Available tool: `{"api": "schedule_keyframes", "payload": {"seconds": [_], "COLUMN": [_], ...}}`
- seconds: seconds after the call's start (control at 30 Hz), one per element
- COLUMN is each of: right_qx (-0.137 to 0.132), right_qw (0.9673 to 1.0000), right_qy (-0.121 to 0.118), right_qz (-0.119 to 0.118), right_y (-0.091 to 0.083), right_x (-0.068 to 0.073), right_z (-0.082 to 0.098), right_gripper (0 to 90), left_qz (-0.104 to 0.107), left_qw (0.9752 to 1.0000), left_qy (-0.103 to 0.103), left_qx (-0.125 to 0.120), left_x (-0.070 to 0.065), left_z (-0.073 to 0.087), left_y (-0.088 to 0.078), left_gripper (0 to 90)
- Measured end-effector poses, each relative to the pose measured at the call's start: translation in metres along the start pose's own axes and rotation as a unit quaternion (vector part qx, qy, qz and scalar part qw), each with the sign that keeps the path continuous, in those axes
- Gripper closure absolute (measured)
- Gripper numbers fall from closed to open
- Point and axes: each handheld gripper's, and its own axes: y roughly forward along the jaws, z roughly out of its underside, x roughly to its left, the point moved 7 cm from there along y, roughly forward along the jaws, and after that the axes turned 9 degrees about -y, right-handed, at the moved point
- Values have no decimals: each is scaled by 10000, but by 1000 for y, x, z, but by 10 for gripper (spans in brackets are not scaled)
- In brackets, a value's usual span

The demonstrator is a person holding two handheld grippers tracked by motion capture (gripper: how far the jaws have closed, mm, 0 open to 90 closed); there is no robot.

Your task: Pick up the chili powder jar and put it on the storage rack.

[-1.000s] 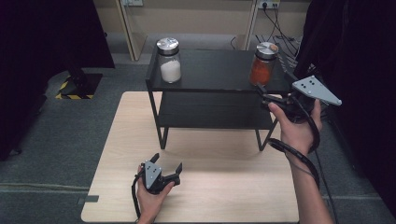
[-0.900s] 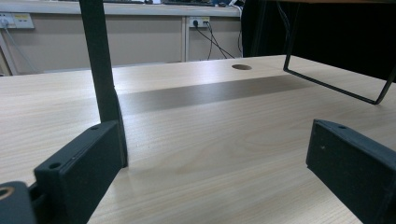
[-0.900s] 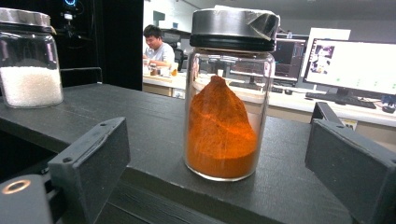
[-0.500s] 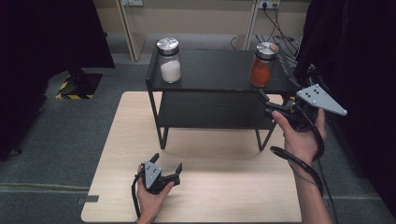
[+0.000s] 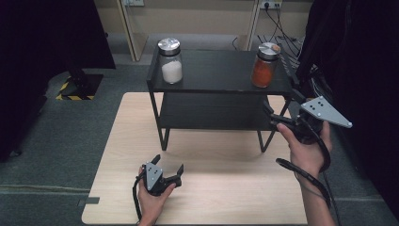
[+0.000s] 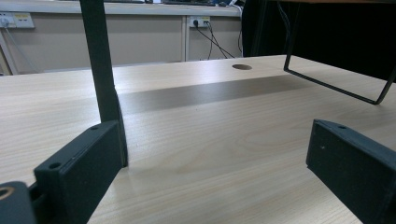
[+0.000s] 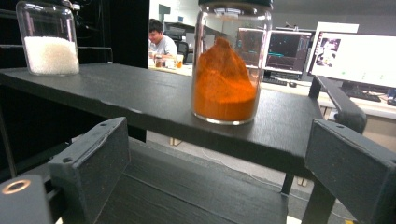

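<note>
The orange-powder jar (image 5: pixel 265 65) stands on the black shelf (image 5: pixel 221 75) top's right end — lid on, roughly half full. At the left end, a jar of white grains (image 5: pixel 170 60). The right tool (image 5: pixel 272 114) hangs spread beside the shelf; the left tool (image 5: pixel 167 165) rests spread, empty, on the bench (image 5: pixel 226 188).

A black two-tier rack (image 5: pixel 221 82) stands at the far side of the wooden table (image 5: pixel 117 155); on its top shelf a jar of white grains (image 5: pixel 170 61) sits at the left corner and a jar of orange powder (image 5: pixel 264 66) at the right, well apart, both upright with metal lids. Grey carpet (image 5: pixel 61 127) surrounds the table, with a black-and-yellow striped base (image 5: pixel 77 85) off to the left. Behind are wall sockets (image 6: pixel 201 21) with cables, and monitors (image 7: pixel 355 58) on a desk.
</note>
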Motion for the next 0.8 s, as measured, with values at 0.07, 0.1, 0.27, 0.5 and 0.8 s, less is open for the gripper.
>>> {"api": "schedule_keyframes", "payload": {"seconds": [0.07,0.1,0.27,0.5,0.8], "right_qx": [13,23,62,97,167], "right_qw": [10000,10000,10000,9999,9998], "right_qy": [10,30,15,47,101], "right_qz": [-17,-33,-35,-42,-57], "right_y": [-2,-2,-5,-8,-11], "right_x": [0,0,1,4,8], "right_z": [3,4,11,20,36], "right_gripper": [69,69,69,69,69], "left_qz": [0,0,-3,-2,-5], "left_qw": [10000,10000,10000,10000,10000], "left_qy": [-2,-6,-9,-14,-13], "left_qx": [-4,0,0,-4,-8], "left_x": [0,0,0,0,0], "left_z": [0,0,0,0,0], "left_y": [0,0,0,0,0], "left_gripper": [30,31,30,30,30]}}
